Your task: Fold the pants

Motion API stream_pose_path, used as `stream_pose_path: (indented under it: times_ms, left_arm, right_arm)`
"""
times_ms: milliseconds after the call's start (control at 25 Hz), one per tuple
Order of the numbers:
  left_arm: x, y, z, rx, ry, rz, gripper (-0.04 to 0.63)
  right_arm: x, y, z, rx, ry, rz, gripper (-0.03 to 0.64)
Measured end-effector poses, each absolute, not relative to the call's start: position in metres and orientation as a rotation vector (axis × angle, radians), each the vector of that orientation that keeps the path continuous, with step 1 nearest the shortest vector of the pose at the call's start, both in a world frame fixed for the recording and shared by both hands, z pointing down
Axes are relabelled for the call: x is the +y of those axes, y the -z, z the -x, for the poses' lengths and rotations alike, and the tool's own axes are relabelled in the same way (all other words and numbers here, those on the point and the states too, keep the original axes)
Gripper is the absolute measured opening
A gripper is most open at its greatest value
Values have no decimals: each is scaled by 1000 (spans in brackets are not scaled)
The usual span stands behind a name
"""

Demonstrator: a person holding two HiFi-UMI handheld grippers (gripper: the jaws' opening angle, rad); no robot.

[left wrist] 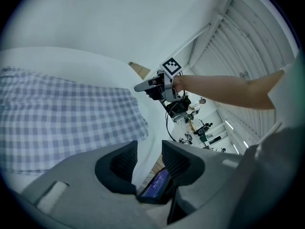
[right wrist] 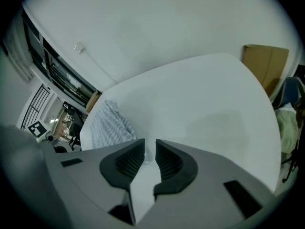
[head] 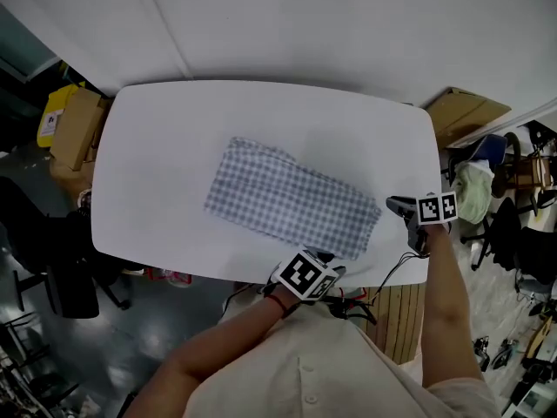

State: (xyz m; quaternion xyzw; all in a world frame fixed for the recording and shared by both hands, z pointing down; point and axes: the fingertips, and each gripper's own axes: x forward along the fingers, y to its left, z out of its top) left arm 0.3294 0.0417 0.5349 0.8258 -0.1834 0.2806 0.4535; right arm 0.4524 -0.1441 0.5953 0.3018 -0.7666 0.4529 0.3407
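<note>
The blue-and-white checked pants [head: 291,200] lie folded into a flat rectangle in the middle of the white table [head: 174,120]. My left gripper [head: 325,256] hovers at the table's near edge, just off the pants' near right corner; its jaws are open and empty. In the left gripper view [left wrist: 149,149] the pants [left wrist: 62,118] spread out to the left. My right gripper [head: 396,205] is over the table's right end, clear of the cloth, its jaws a narrow gap apart and empty. The right gripper view [right wrist: 150,149] shows the pants [right wrist: 107,125] at the left.
A cardboard box [head: 74,129] stands on the floor left of the table and another [head: 466,111] at the far right. A chair with clothes on it [head: 474,190] is by the right end. A dark chair [head: 52,251] sits at the near left.
</note>
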Motion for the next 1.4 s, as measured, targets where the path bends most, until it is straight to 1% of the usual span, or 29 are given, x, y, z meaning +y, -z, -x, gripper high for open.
stream_pose_path:
  times_ms: [80,200,280,360,520,920,1400]
  left_arm:
    - [38,-533,-323,-474,-671,-2040,163]
    - [27,-528,-312,-508,-592,-2035,156]
    - [18,-525,-301,-550,-543,-2023,116]
    - [9,-523,-287,-601,-517,-2017,81]
    - [-4,-521,-255,-711,-492,-2003,46]
    - [-17,-520,-170,-948,-454,-1936,35]
    - [-29,-522,-83,-1133,-479,-1890,35]
  right_arm:
    - [-152,-582,-452,-2036,-1132,-806,66]
    - [-158,-550,-420,-2145,-941,-677,66]
    - [-161,-528,-388,-2206,-770,-567,56]
    - [-164,-510,-356,-2251,-599,-485,27]
    - [-162,-482,-291,-2324,-410,-324,18]
    - [-151,-454,-171,-2349,-225,-27,17]
    - [-149,-466,-74,-2268,-139,134,17]
